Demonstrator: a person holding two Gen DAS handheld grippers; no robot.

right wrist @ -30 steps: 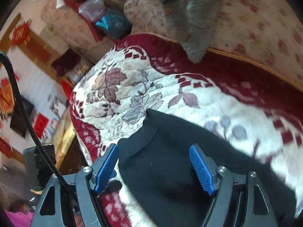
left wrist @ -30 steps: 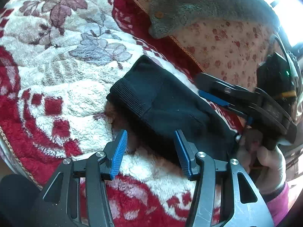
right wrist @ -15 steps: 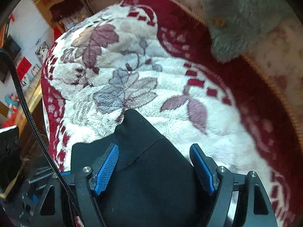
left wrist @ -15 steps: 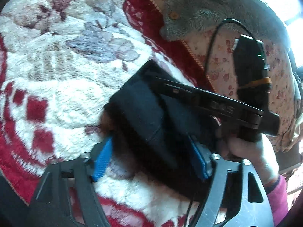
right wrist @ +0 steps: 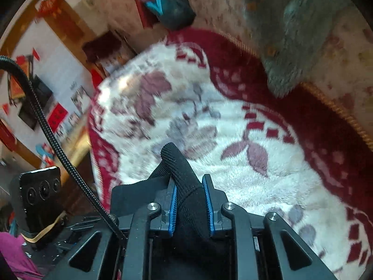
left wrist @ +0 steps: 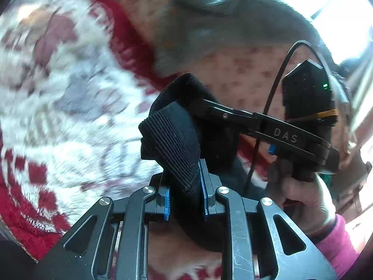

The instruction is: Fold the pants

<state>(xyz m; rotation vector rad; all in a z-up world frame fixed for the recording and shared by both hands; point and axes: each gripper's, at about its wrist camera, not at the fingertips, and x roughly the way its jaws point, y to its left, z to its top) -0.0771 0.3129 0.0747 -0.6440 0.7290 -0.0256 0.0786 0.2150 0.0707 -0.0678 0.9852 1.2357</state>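
Observation:
The black pants [left wrist: 172, 135] with a ribbed waistband are lifted off the red and white floral blanket [left wrist: 58, 88]. My left gripper [left wrist: 185, 196] is shut on one part of the ribbed band. My right gripper [right wrist: 191, 205] is shut on another part of the band [right wrist: 179, 170]. In the left wrist view the right gripper [left wrist: 209, 107] reaches in from the right and pinches the far edge of the cloth. The rest of the pants hangs below, out of sight.
A grey fleece garment [left wrist: 233, 18] lies on the spotted beige cover [left wrist: 244, 70] behind the blanket; it also shows in the right wrist view [right wrist: 291, 35]. The blanket's edge [right wrist: 93, 140] drops off at the left, with furniture and wall beyond.
Both grippers have closed on the waistband and lifted the pants off the blanket. Both views have swung and are blurred by motion.

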